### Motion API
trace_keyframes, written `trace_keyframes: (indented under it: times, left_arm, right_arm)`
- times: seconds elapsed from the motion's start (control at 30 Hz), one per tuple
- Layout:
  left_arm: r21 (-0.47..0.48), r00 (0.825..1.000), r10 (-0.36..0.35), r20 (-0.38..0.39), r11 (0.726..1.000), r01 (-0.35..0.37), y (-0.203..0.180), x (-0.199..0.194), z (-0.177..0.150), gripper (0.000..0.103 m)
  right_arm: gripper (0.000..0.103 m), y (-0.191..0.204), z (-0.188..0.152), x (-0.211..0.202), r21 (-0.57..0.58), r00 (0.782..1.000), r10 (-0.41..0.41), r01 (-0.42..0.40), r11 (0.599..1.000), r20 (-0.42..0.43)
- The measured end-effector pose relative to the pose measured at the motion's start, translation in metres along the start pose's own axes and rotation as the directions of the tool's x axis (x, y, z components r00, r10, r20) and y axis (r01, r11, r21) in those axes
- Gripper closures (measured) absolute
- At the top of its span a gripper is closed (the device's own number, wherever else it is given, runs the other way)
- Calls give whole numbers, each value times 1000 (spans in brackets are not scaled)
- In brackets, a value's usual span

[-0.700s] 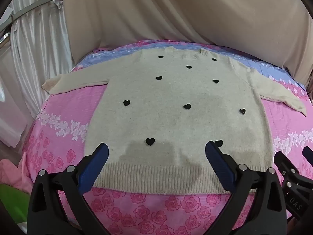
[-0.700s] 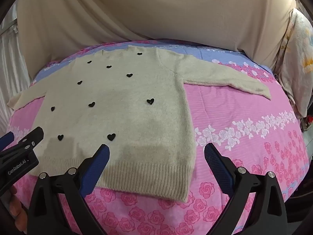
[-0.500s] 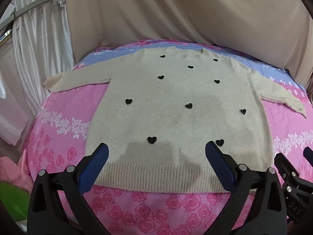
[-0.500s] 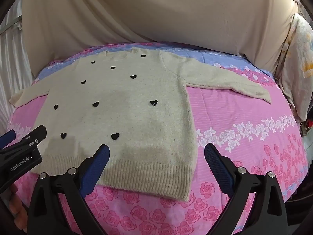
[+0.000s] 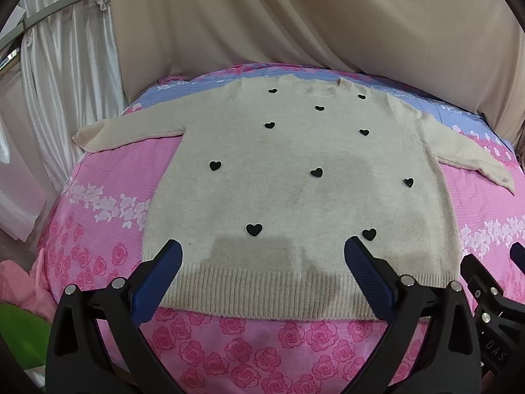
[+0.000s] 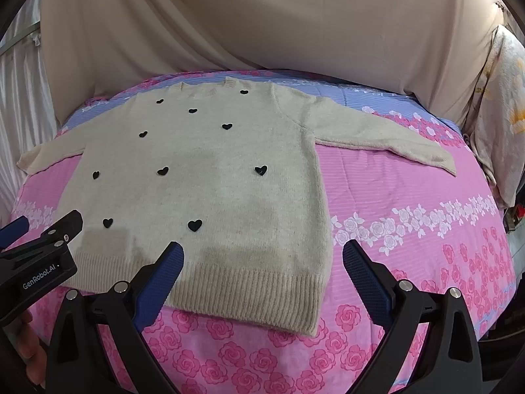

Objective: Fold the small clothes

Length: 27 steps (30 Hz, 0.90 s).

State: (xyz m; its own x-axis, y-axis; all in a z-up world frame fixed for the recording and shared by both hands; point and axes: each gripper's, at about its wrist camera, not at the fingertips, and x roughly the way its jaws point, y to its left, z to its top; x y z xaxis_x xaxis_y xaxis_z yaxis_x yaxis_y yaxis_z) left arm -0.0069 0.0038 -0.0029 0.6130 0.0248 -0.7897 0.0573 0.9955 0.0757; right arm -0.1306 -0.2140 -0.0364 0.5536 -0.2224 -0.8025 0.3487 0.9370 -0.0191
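A small cream knit sweater (image 5: 295, 177) with several black hearts lies flat, front up, on a pink rose-print bed, both sleeves spread out sideways; it also shows in the right wrist view (image 6: 203, 177). My left gripper (image 5: 262, 256) is open and empty, hovering above the ribbed hem near its middle. My right gripper (image 6: 262, 256) is open and empty above the hem's right corner (image 6: 311, 321). The left gripper also shows at the left edge of the right wrist view (image 6: 42, 246); part of the right gripper shows at the right edge of the left wrist view (image 5: 492, 289).
A beige draped cloth (image 5: 295, 16) hangs behind the bed. White curtains (image 5: 59, 82) hang at the left. A pink garment (image 5: 16, 289) and something green (image 5: 19, 338) lie at lower left. A floral cloth (image 6: 505, 98) hangs at the right.
Both views have shifted slightly, so the sweater sits a little to the right and higher in the frames. Both grippers stay open. The sweater has not moved.
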Motion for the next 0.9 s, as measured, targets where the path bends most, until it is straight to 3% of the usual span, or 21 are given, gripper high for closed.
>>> trace_keyframes:
  times: [0.9]
  left_arm:
    - [-11, 1000, 27, -12, 1000, -27, 6, 11, -2, 6]
  right_arm:
    - [7, 6, 5, 12, -21, 1000, 19, -19, 1000, -8]
